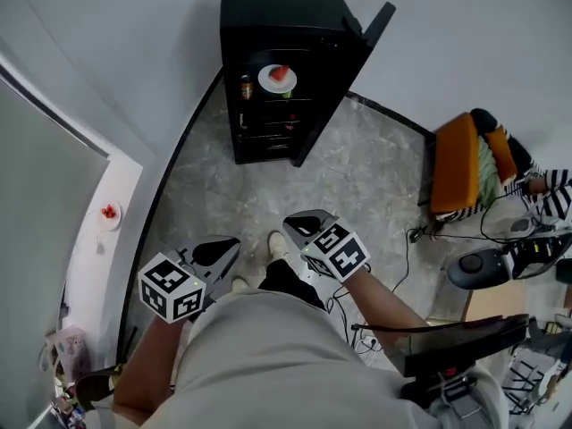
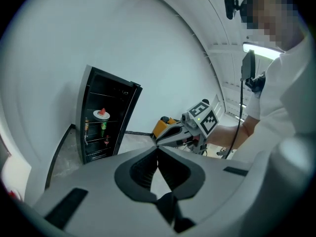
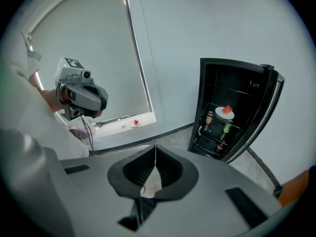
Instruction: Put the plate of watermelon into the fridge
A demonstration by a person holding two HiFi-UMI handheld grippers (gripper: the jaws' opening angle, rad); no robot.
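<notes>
A white plate with a slice of watermelon (image 1: 277, 78) (image 2: 102, 114) (image 3: 226, 111) rests on an upper shelf inside the black fridge (image 1: 268, 7) (image 2: 89, 94) (image 3: 232, 67), whose door (image 1: 344, 88) stands open. Both grippers are held low by the person's legs, well back from the fridge. My left gripper (image 1: 234, 245) (image 2: 157, 150) is shut with nothing between its jaws. My right gripper (image 1: 291, 225) (image 3: 155, 150) is shut too and holds nothing. Each one shows in the other's view: the right gripper (image 2: 159, 139) and the left gripper (image 3: 84, 97).
A second small plate with a red piece (image 1: 109, 213) (image 3: 134, 123) lies on the white window sill at the left. Bottles (image 1: 246, 87) stand on the fridge shelves. An orange chair (image 1: 454, 164), a seated person and floor cables (image 1: 407, 235) are at the right.
</notes>
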